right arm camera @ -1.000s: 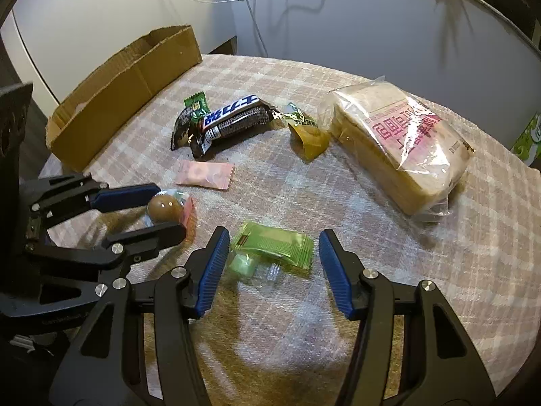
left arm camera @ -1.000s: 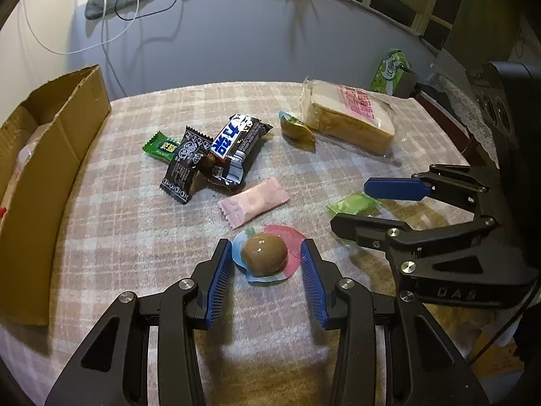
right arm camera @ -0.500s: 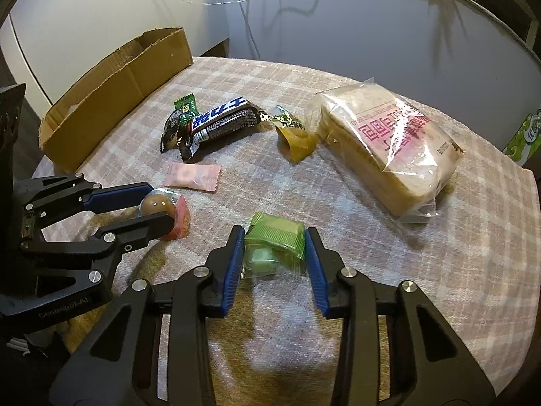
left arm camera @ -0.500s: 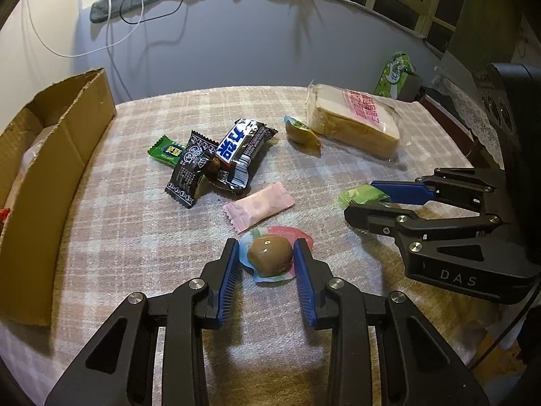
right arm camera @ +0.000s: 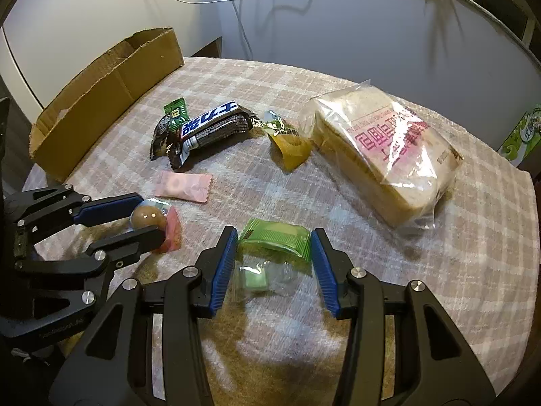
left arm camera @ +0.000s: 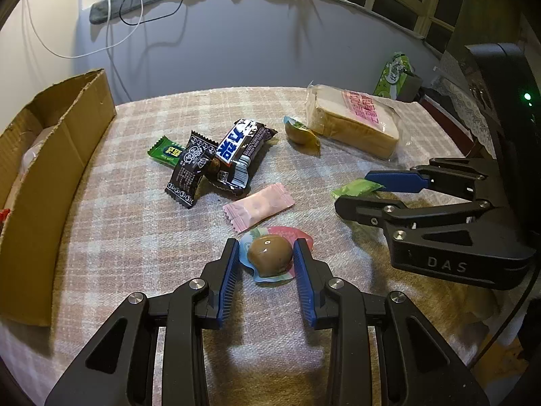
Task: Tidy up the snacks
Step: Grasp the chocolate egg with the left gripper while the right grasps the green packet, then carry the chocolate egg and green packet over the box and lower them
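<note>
My left gripper (left arm camera: 267,258) is shut on a packaged brown egg (left arm camera: 269,253), its blue pads touching both sides of the wrapper; it also shows in the right wrist view (right arm camera: 147,217). My right gripper (right arm camera: 274,248) is shut on a green snack packet (right arm camera: 274,240), also seen from the left wrist view (left arm camera: 356,187). Both are lifted slightly above the checked tablecloth (left arm camera: 135,230). A pink sachet (left arm camera: 258,207), black chocolate bars (left arm camera: 236,155), a green candy (left arm camera: 165,151), a yellow-green pouch (left arm camera: 301,132) and bagged sliced bread (right arm camera: 385,155) lie on the table.
An open cardboard box (left arm camera: 50,176) stands along the table's left edge, with something pale inside it. A green tissue pack (left arm camera: 394,74) sits beyond the far right edge. A wall with cables runs behind the table.
Both grippers closed from wide open onto their snacks: left on the egg, right on the green packet. Both have risen slightly and the view has pulled back.
</note>
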Available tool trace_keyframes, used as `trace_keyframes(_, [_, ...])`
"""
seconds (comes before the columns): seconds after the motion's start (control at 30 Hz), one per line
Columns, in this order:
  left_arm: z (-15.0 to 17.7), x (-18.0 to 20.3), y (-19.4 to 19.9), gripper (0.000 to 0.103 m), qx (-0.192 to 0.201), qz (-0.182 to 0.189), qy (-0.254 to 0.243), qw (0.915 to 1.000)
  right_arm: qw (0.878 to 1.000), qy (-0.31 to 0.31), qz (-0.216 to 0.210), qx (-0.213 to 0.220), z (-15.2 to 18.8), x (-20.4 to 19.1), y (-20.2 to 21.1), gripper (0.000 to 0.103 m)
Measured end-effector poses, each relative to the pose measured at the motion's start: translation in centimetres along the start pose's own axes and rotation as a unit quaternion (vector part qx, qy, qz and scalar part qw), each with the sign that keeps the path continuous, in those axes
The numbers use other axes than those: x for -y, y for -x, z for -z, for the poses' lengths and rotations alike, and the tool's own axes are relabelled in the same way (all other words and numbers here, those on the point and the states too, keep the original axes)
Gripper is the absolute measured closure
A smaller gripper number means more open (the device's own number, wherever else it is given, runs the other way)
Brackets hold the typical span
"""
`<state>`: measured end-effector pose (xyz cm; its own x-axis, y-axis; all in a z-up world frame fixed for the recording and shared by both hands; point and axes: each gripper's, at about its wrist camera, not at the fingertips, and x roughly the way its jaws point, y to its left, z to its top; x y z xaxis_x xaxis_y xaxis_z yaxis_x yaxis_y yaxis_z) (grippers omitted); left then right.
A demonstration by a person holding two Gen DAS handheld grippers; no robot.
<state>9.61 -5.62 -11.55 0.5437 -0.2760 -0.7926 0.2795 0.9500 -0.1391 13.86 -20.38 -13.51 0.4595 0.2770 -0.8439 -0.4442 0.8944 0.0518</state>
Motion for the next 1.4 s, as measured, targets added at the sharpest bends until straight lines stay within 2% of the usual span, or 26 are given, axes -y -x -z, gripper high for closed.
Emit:
trace_keyframes(0.1, [0.0, 0.0, 0.0, 0.072, 0.000, 0.001, 0.002, 1.0000, 1.000, -0.002, -0.001, 0.002, -0.3, 0.1, -0.1, 0.057])
trace_keyframes(0.27, [-0.1, -0.3, 0.2, 0.072, 0.002, 0.000, 0.009, 1.0000, 1.000, -0.007, -0.003, 0.009, -0.6, 0.2, -0.1, 0.065])
trace_keyframes(0.77, [-1.0, -2.0, 4.2, 0.073, 0.048, -0.013, 0.022, 0.9985, 0.999, -0.003, -0.003, 0.046, -1.7, -0.4, 2.7, 0.065])
trace_keyframes(1.1, [-1.7, -5.7, 7.9, 0.073, 0.094, -0.042, 0.050, 0.9934, 0.997, 0.022, -0.016, 0.068, -4.1, -3.4, 4.0, 0.065])
trace_keyframes(1.4, [-2.1, -10.1, 10.0, 0.073, 0.118, -0.076, 0.076, 0.9872, 0.995, 0.051, -0.032, 0.082, -7.0, -7.1, 4.1, 0.065])
